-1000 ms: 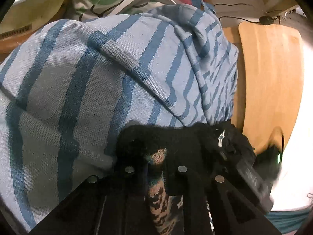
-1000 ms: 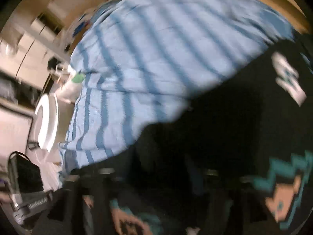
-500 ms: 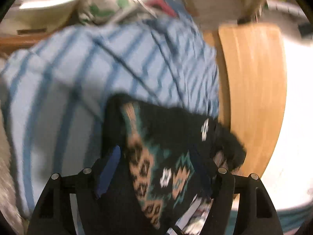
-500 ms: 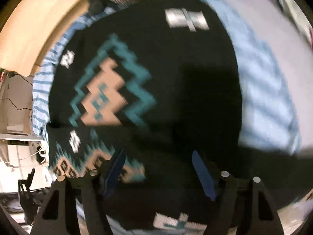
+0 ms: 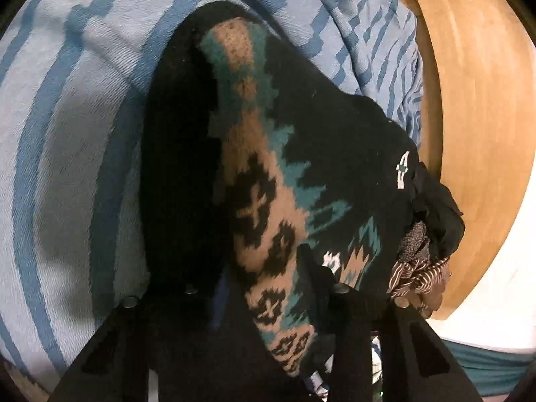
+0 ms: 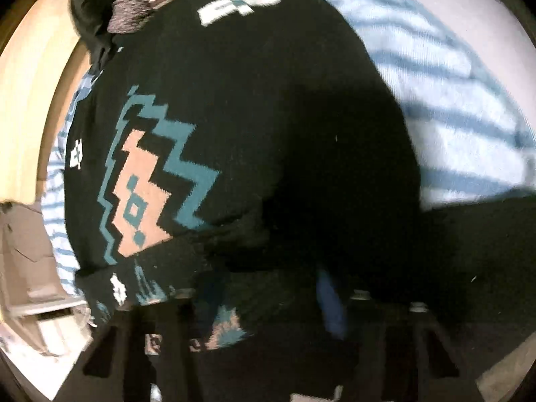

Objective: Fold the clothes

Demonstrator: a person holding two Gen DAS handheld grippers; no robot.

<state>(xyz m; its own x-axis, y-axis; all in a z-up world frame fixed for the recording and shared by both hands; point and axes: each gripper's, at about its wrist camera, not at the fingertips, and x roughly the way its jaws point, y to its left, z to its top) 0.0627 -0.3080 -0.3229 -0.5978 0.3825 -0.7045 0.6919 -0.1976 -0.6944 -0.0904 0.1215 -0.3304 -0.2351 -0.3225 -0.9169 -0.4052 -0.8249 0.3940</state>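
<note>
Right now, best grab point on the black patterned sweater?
Take the black patterned sweater at its raised folded edge. That edge stands up off the striped blue cloth. Come in from the near side with one tong over and one under, so that only knit gets pinched.

You are looking at a black knitted sweater [image 5: 335,140] carrying a tan band with black motifs, edged in jagged teal, plus small white cross-shaped marks. In the right wrist view the same black knit [image 6: 268,107] is showing a peach-tan stepped diamond outlined in teal zigzag, a teal square at its centre, and white cross marks. Beneath it, a pale blue woven cloth with darker blue stripes [image 5: 67,127] is spreading out, stripes of uneven width. A small brown-and-cream striped fabric piece [image 5: 418,271] is peeking out beside the knit. The honey-coloured wooden board [image 5: 479,117] is glowing plain, unpatterned.
</note>
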